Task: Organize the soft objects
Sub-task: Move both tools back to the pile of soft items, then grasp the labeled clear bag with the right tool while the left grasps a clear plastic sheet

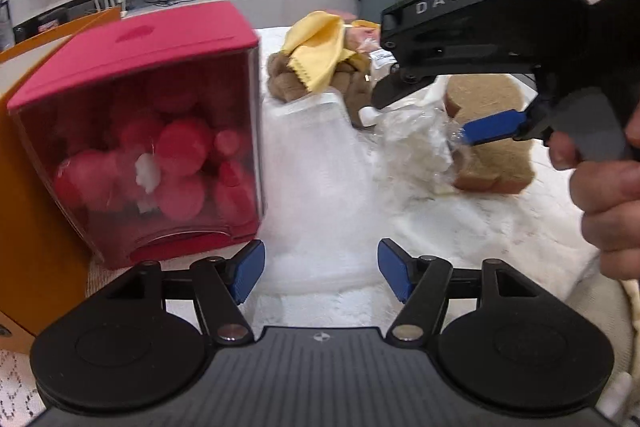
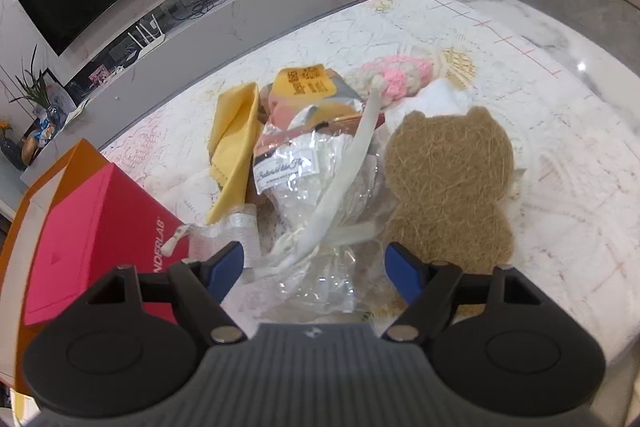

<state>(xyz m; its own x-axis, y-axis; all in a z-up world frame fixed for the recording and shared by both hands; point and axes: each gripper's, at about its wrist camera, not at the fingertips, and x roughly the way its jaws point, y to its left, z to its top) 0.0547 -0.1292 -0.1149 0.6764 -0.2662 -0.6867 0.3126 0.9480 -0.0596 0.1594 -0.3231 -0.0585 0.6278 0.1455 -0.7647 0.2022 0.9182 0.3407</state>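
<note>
While both claws hang apart, nothing is gripped | step: reaching — right claw (image 2: 314,277) over crinkled plastic bag (image 2: 316,227), frame centre; left claw (image 1: 320,273) idle, lower centre | next: close on bag — likely slippery, then lift.

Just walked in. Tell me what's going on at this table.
A person is sorting a heap of soft things with two handheld grippers. The right gripper, jaws open, is down over a crinkly clear plastic bag, which lies between its fingers but is not yet pinched. The left gripper is open and holds nothing, near a red box. A bear-shaped fibre pad and yellow cloth lie untouched.
</note>
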